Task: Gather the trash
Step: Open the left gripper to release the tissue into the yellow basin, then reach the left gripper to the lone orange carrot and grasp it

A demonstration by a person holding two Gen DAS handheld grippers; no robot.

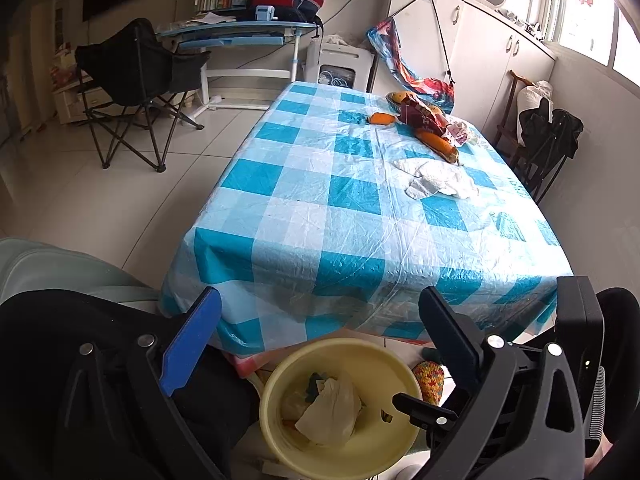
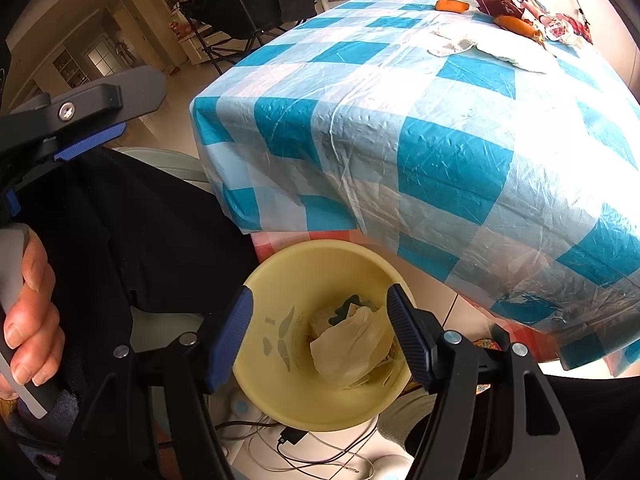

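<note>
A yellow bin (image 1: 280,436) (image 2: 280,280) stands on the floor at the near end of the table, with a crumpled pale plastic bag (image 1: 330,412) (image 2: 352,344) and other scraps inside. My left gripper (image 1: 320,308) is open and empty above the bin. My right gripper (image 2: 320,300) is open and empty right over the bin's mouth. On the blue-checked table (image 1: 320,200) (image 2: 440,120) lie white crumpled tissues (image 1: 436,178) (image 2: 460,42), a dark red wrapper (image 1: 424,114) (image 2: 496,0), and orange peels (image 1: 382,118) (image 2: 452,5).
A black folding chair (image 1: 132,80) stands left of the table on the tiled floor. A desk (image 1: 240,32) with books and a bag is at the back. White cabinets (image 1: 480,40) line the right wall. Cables (image 2: 300,452) lie under the bin.
</note>
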